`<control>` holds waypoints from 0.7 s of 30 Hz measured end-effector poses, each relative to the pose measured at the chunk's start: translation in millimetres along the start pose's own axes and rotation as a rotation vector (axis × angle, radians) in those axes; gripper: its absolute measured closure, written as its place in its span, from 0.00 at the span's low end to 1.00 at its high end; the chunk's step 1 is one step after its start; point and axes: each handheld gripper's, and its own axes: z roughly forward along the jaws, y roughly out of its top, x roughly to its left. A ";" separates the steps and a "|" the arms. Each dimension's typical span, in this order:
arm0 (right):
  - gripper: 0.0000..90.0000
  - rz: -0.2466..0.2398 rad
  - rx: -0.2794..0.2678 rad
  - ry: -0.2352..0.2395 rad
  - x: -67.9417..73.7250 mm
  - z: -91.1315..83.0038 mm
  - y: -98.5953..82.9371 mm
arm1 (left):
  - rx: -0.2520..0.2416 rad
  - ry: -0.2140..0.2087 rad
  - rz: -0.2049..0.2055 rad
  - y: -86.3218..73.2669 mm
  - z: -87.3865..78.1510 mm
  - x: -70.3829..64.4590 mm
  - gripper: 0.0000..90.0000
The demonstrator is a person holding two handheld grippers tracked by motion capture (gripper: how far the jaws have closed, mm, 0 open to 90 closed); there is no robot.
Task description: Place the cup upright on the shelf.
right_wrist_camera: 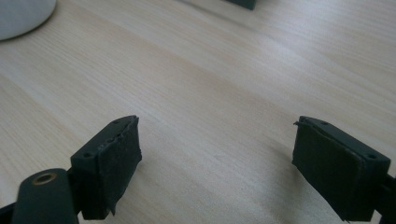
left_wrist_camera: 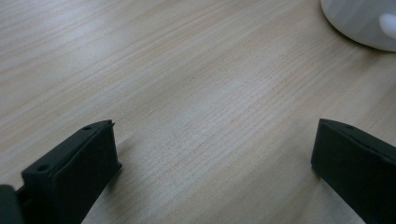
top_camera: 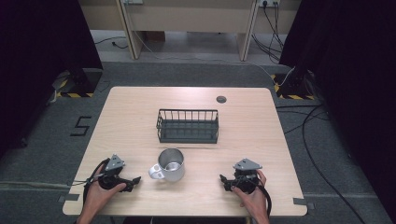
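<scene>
Steel mug (top_camera: 171, 164) stands upright near the front-middle of the desk (top_camera: 243, 130), handle toward the person's left, just in front of the dark wire basket (top_camera: 187, 126) but apart from it. Prob. light, rigid, not fragile, though the polished wall looks slick & round, so a pinch across the body could slip; better bet is the handle or the rim w/ one jaw inside. Empty as far as can be seen. Left tongs (top_camera: 132, 180) rest low on the desk left of the mug, pointing toward it, jaws spread wide w/ nothing btwn; mug edge shows at top right in the left gripper view. Right tongs (top_camera: 225, 180) sit right of the mug, pointing toward it, likewise spread & empty. Both hands grip from behind, forearms coming in from the near edge.
</scene>
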 end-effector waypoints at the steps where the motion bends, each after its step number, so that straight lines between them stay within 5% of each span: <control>1: 0.17 -0.001 -0.014 0.001 0.3 -0.5 -0.1 | 0.000 0.000 0.000 0.0 0.0 0.0 0.00; 9: 0.17 -0.030 -0.130 0.055 11.4 -5.0 5.3 | 0.000 0.000 0.000 0.0 0.0 0.0 0.00; 14: 0.17 -0.043 -0.242 0.137 28.5 -7.3 13.0 | 0.000 0.000 0.000 0.0 0.0 0.0 0.00; 21: 0.17 -0.125 -0.302 0.231 57.0 -4.0 33.8 | 0.000 0.000 0.000 0.0 0.0 0.0 0.00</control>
